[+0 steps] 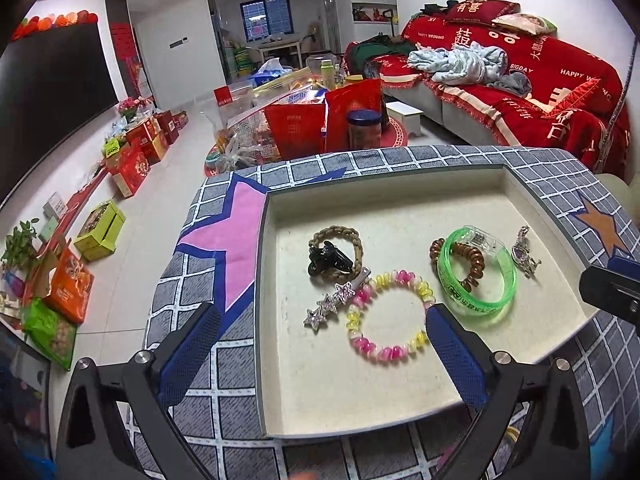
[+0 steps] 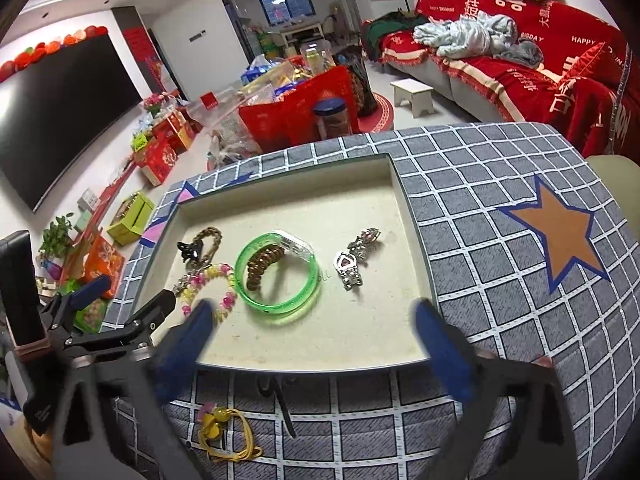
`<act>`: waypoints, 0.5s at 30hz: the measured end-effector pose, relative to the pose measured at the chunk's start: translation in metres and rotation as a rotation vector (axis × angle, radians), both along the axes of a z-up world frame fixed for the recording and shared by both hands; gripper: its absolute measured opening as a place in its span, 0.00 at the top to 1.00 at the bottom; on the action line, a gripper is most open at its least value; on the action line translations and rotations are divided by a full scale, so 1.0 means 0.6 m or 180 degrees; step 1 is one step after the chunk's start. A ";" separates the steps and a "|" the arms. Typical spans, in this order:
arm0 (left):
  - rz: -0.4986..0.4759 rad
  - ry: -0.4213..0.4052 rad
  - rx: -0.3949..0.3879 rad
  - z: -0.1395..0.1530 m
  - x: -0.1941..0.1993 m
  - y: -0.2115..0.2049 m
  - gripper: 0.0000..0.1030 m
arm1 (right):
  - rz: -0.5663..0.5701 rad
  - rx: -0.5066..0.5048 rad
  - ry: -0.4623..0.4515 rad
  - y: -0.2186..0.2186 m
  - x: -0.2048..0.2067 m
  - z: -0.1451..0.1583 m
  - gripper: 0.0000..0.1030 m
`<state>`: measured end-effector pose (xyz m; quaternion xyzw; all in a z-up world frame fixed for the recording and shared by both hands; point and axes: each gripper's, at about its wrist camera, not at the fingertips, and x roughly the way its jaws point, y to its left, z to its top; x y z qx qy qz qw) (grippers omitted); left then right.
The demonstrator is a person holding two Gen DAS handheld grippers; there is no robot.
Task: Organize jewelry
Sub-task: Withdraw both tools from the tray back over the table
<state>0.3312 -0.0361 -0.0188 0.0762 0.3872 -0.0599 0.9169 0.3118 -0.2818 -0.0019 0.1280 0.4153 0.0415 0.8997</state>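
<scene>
Desk [image 2: 500,184] has a grey grid cloth with stars. Tray [image 1: 400,184] on it holds the jewelry [image 1: 390,316]. Left tongs [image 1: 320,344] and right tongs [image 2: 316,336] both apart, empty. Red sofa [image 1: 540,80] behind; boxes [image 1: 136,156] on the floor.

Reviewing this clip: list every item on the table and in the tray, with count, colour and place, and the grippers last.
tray: 1, cream inside, grey rim, on the checked cloth
braided band: 1, tan, far left of tray
black clip: 1, black, lying on the braided band
star clip: 1, silver, left of the coil band
coil band: 1, pink and yellow, near centre of tray
bangle: 1, clear green, right of the coil band
brown coil tie: 1, brown, partly inside the bangle
silver pieces: small cluster, silver, right part of tray
yellow tie: 1, yellow, on cloth outside tray
cloth: 1, grey checked, with stars
left gripper: 1, blue pads, open, empty
right gripper: 1, blue pads, open, empty
</scene>
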 end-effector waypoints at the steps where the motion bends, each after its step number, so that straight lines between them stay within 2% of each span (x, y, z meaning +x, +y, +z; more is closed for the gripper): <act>1: 0.0002 0.0002 -0.0015 0.001 -0.003 0.001 0.00 | 0.0000 0.0007 -0.0038 0.001 -0.004 0.002 0.00; 15: 0.0008 0.0161 -0.0201 0.008 -0.060 0.035 0.00 | 0.0146 -0.0027 0.0169 0.025 -0.051 -0.003 0.00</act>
